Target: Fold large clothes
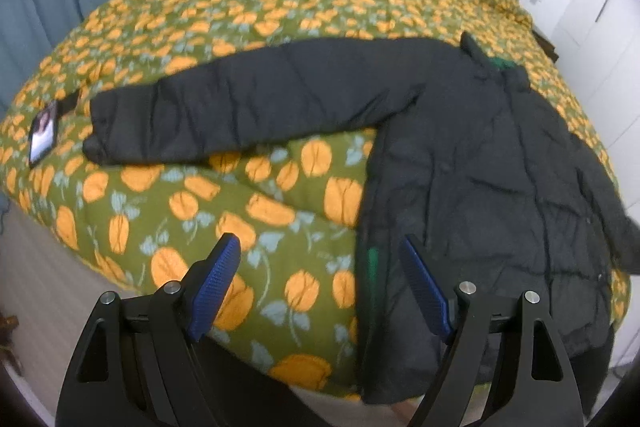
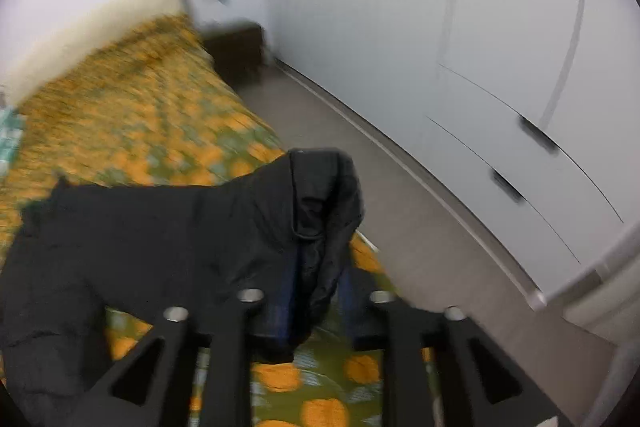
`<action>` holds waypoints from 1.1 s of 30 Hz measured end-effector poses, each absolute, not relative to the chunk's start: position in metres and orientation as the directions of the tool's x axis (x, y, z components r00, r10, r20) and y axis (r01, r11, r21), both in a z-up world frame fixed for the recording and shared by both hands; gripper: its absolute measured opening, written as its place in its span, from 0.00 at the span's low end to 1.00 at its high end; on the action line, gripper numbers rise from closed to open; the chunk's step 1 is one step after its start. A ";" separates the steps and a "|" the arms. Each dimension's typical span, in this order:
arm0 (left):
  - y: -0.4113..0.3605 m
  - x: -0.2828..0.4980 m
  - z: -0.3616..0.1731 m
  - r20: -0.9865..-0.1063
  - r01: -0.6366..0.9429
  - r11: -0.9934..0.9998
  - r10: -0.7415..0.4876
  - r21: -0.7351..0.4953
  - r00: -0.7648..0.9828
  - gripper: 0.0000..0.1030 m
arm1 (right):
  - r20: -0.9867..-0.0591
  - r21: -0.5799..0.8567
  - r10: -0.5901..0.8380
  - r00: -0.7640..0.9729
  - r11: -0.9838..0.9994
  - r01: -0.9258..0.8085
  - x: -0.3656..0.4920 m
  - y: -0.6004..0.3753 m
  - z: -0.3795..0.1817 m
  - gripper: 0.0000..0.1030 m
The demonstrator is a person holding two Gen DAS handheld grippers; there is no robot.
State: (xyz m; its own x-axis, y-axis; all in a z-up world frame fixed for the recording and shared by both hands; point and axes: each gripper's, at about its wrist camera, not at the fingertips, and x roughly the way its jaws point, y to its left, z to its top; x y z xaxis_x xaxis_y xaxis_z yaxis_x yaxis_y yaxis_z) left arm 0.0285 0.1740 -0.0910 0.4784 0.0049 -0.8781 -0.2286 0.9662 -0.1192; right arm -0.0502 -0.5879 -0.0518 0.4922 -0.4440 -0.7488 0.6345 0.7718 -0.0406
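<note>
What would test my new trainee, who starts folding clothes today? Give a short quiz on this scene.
1. True or false: the left tongs grip the black padded jacket.
2. What sits between the right tongs? A: a jacket sleeve. B: a pillow. C: nothing.
3. Fill in: the jacket lies on a green bedspread printed with ___ fruit shapes.
Key: 1 false; 2 A; 3 orange.
</note>
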 end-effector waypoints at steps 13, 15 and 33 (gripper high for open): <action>0.109 0.028 -0.171 -0.953 -0.079 0.978 -0.169 -0.194 0.252 0.86 | -0.878 0.269 0.248 0.410 0.963 -0.005 -0.079 -0.333 -0.132 0.76; 0.105 0.024 -0.173 -0.952 -0.074 0.980 -0.160 -0.185 0.262 0.86 | -0.902 0.222 0.231 0.365 0.973 -0.068 -0.081 -0.308 -0.148 0.76; 0.075 -0.023 -0.163 -0.953 0.049 0.983 -0.183 -0.176 0.243 0.18 | -0.927 0.222 0.223 0.302 0.974 -0.037 -0.078 -0.299 -0.150 0.19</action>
